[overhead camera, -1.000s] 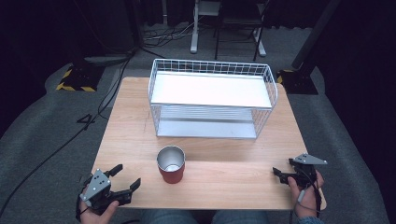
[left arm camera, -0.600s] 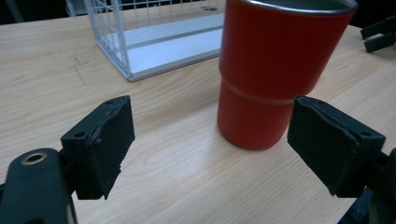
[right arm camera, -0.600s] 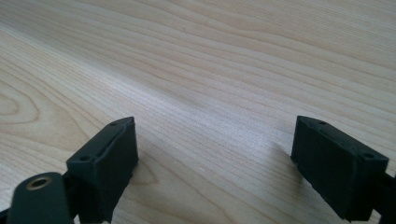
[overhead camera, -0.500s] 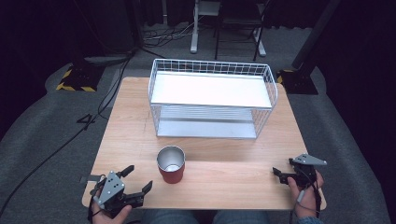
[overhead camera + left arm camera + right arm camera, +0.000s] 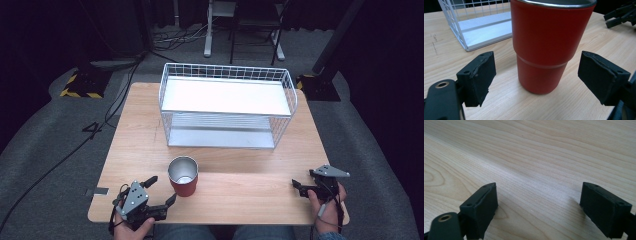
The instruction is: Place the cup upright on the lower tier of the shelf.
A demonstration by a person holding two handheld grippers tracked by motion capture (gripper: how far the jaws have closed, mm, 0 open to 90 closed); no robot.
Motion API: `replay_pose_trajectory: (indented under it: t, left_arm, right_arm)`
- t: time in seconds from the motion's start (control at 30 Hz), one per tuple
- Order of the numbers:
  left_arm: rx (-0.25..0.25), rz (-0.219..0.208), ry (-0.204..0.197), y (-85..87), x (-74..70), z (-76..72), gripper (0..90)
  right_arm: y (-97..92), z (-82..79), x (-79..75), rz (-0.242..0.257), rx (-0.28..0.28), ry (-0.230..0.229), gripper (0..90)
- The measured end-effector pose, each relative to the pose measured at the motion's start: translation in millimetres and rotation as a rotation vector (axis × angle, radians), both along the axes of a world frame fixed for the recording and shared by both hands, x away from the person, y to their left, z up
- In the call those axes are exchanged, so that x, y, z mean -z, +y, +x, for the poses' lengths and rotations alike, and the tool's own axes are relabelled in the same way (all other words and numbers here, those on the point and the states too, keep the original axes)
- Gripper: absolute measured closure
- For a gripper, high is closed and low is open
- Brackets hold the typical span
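The left claw (image 5: 161,190) has slid along the wooden worktop (image 5: 250,195) toward the red metal tumbler with a steel rim (image 5: 183,176), which now stands upright just ahead between its wide-apart jaws, lined up for a side grasp. The right claw (image 5: 302,187), also spread, rests idle well off to the side.

Red metal-lined cup (image 5: 183,176) upright at lower centre of light wooden table (image 5: 140,130). Left gripper (image 5: 162,192) lower left, jaws spread, just beside cup. Right gripper (image 5: 299,186) lower right. White wire basket (image 5: 227,105) at centre.
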State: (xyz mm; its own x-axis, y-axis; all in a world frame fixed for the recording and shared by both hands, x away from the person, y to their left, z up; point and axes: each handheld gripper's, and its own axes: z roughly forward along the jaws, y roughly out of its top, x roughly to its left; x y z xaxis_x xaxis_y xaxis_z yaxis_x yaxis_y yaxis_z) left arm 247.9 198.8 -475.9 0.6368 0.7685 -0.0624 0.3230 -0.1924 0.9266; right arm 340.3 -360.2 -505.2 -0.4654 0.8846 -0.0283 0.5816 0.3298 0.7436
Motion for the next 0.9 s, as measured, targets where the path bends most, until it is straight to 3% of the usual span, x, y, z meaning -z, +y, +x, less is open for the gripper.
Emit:
replay_pose_trajectory:
  t: [0.1, 0.2, 0.43, 0.63, 0.9]
  left_arm:
    - [-0.011, -0.017, 0.001, -7.0, 4.1, 3.0, 15.2]
    - [0.003, -0.005, -0.015, -13.3, 9.4, 7.5, 15.3]
    - [0.013, -0.052, -0.018, -22.2, 18.2, 14.8, 15.0]
    - [0.017, -0.041, -0.011, -28.2, 23.4, 18.9, 13.4]
    - [-0.024, -0.036, 0.003, -41.4, 25.0, 25.7, 8.4]
  right_arm:
    - [0.3, 0.5, 0.0, 0.001, 0.003, -0.001, 15.0]
    - [0.6, 0.4, 0.0, -0.002, 0.003, -0.003, 15.0]
    - [1.1, -0.3, -0.2, -0.009, 0.002, -0.007, 15.2]
    - [2.3, -0.2, -0.2, -0.015, 0.004, -0.015, 15.2]
    - [2.7, -0.7, -0.3, -0.019, 0.003, -0.019, 15.3]
